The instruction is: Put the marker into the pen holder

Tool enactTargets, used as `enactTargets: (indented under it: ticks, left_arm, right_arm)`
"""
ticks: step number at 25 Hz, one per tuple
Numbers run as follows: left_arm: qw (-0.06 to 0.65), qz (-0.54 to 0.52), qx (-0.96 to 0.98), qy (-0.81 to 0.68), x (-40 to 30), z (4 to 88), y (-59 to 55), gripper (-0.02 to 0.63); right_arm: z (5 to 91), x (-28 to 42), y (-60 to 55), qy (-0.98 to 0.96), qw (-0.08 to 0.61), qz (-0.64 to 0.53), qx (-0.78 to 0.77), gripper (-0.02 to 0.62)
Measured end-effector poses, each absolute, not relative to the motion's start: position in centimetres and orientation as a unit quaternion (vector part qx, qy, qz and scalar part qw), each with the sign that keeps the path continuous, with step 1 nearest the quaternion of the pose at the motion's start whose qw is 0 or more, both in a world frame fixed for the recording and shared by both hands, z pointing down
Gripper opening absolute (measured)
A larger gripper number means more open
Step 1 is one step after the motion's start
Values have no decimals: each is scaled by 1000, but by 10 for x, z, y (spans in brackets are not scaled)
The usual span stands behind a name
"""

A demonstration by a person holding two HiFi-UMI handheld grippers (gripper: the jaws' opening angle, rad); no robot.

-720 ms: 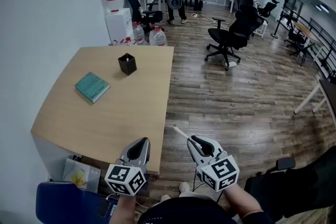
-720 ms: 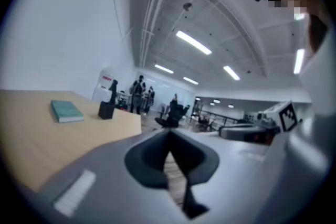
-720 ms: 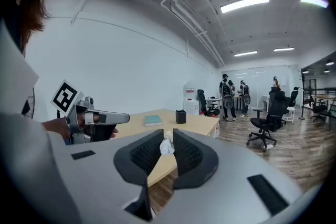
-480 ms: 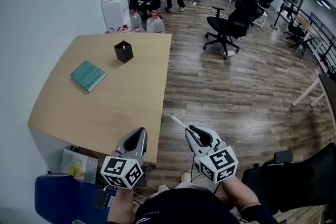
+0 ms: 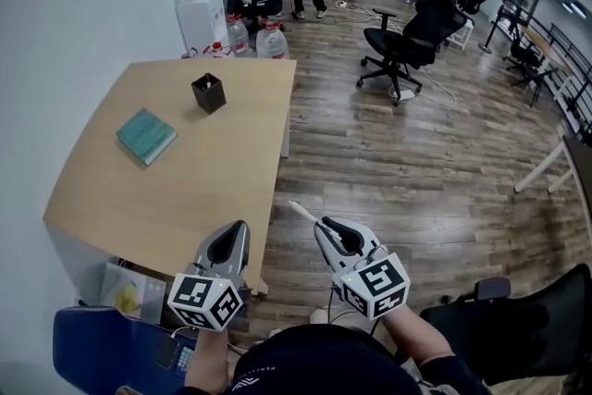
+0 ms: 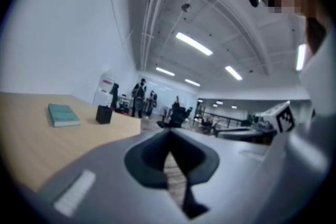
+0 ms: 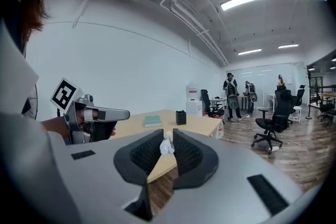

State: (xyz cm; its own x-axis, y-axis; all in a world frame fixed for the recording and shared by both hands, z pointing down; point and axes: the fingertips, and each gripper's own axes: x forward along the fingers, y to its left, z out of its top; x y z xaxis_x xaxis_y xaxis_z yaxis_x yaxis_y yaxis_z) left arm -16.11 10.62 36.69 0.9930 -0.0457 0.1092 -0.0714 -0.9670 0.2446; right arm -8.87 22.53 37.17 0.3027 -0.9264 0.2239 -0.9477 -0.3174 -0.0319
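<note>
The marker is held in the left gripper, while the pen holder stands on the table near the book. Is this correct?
Only the side is wrong: the marker is in the right gripper, as the right gripper view shows; the left gripper is shut and empty. The pen holder does stand on the table near the book.

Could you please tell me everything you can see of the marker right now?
The marker is slim and white, plastic by its look, with no print legible. It is clamped between the jaws of the right gripper and juts out beyond them, pointing forward-left. It shows against the wood floor beside the table, touching only the jaws.
</note>
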Motion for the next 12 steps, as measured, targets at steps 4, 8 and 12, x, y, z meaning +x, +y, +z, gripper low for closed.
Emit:
enactTargets:
  ticks: [4, 8, 12]
  left_arm:
    - [120, 64, 990, -39, -138, 373, 115, 5]
    - [109, 62, 991, -53, -119, 373, 126, 3]
    - [104, 63, 991, -58, -101, 375, 127, 3]
  right_arm:
    - [373, -67, 235, -587, 49, 101, 802, 52]
    - [371, -46, 243, -598, 41, 93, 795, 52]
    - [374, -28, 240, -606, 37, 94, 789, 52]
